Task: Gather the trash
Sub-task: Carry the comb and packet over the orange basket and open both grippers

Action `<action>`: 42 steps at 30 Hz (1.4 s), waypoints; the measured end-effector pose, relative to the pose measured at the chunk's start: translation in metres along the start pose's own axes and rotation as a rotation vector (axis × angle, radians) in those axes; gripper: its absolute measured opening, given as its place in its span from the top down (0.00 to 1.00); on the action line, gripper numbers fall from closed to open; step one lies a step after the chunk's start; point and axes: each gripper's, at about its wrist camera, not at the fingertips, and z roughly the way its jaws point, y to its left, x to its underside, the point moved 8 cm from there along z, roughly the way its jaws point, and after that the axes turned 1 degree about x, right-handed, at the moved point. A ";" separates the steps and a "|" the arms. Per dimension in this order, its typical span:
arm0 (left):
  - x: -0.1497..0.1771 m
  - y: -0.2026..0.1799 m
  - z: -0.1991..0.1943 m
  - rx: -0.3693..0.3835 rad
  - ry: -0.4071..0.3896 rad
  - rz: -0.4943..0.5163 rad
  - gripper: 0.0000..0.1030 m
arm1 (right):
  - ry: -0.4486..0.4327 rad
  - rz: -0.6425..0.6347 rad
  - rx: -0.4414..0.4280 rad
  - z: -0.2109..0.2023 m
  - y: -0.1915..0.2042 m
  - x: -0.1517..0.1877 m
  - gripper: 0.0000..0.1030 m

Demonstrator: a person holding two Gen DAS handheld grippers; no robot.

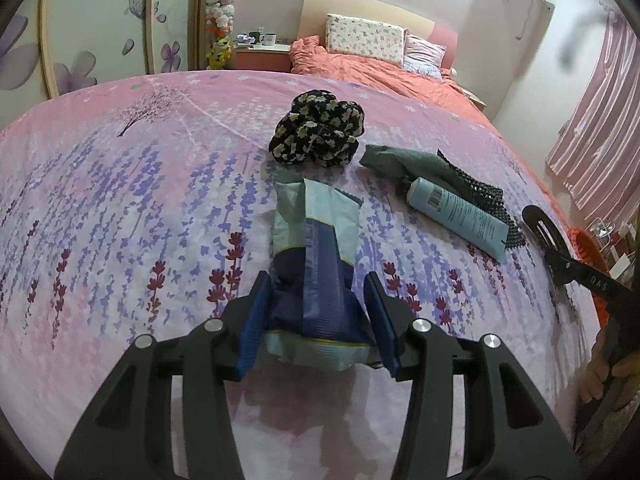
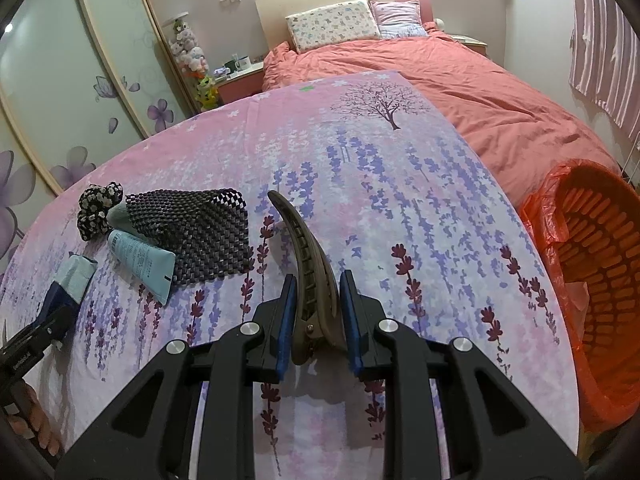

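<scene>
A crumpled blue and pale green wrapper (image 1: 316, 240) lies on the lavender-print sheet (image 1: 120, 200), its near end between the blue pads of my left gripper (image 1: 316, 284), which is shut on it. The right wrist view shows the same wrapper (image 2: 74, 276) at far left. My right gripper (image 2: 318, 280) is shut on the hinge end of a brown hair clip (image 2: 304, 248), which points away from it above the sheet. At the right edge of the left wrist view the clip (image 1: 544, 232) appears dark. An orange basket (image 2: 592, 248) lined with a red bag stands right of the bed.
On the sheet lie a light blue tube (image 1: 460, 212), a black woven mat (image 2: 196, 232), a green cloth (image 1: 404, 164) and a black floral scrunchie (image 1: 316, 128). An orange quilt (image 2: 460, 88) and pillows lie beyond. Wardrobe doors and a nightstand stand at the left.
</scene>
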 end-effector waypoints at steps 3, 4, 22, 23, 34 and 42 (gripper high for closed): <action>-0.001 -0.002 0.001 -0.008 0.002 0.006 0.53 | 0.000 0.002 -0.003 0.000 0.001 0.000 0.78; -0.001 -0.002 0.001 -0.006 0.001 0.005 0.53 | 0.000 0.002 -0.003 0.000 0.001 0.000 0.78; -0.008 -0.010 -0.010 -0.021 -0.045 0.022 0.65 | -0.027 0.032 -0.043 -0.020 0.001 0.000 0.80; -0.009 -0.012 -0.014 -0.019 -0.055 0.022 0.66 | -0.036 0.033 -0.044 -0.024 0.000 -0.001 0.80; -0.029 -0.072 -0.068 0.051 -0.170 0.080 0.65 | -0.215 0.033 -0.009 -0.100 -0.010 -0.023 0.80; -0.038 -0.148 -0.096 0.181 -0.217 0.144 0.65 | -0.316 0.071 0.045 -0.146 -0.046 -0.032 0.80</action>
